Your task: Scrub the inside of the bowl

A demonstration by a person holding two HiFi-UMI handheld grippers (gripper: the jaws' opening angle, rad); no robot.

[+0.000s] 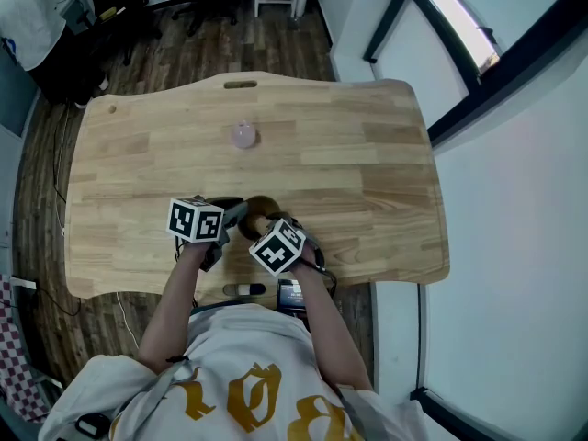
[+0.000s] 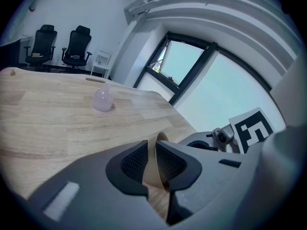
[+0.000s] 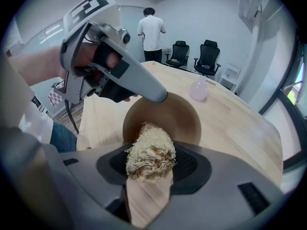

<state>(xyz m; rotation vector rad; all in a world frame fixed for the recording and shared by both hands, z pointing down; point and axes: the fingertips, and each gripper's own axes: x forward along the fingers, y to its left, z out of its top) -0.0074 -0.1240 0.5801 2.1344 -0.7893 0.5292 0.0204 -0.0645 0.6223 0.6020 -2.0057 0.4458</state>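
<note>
Straw-coloured and wiry, a scourer [image 3: 149, 152] sits clamped in the right gripper [image 3: 148, 166] at the mouth of the smooth brown bowl [image 3: 180, 121]. The left gripper [image 2: 154, 161] pinches the rim, apparently tipping the bowl toward the scourer near the wooden table's [image 3: 230, 128] front edge. 1 pink rounded object [image 3: 199, 90] stands beyond.

Left gripper [image 2: 152, 146] clamped onto the thin tan rim of the bowl [image 2: 154, 174], ribbed pads [image 2: 134, 161] pressed to both sides. Beneath, a pale wooden table [image 2: 48, 123]. Farther off on it, a small pink rounded object [image 2: 102, 99]. At right, part of the right gripper [image 2: 216, 139] and its marker cube [image 2: 253, 128]. Behind, two black office chairs [image 2: 79, 44] and a window [image 2: 182, 63].
</note>
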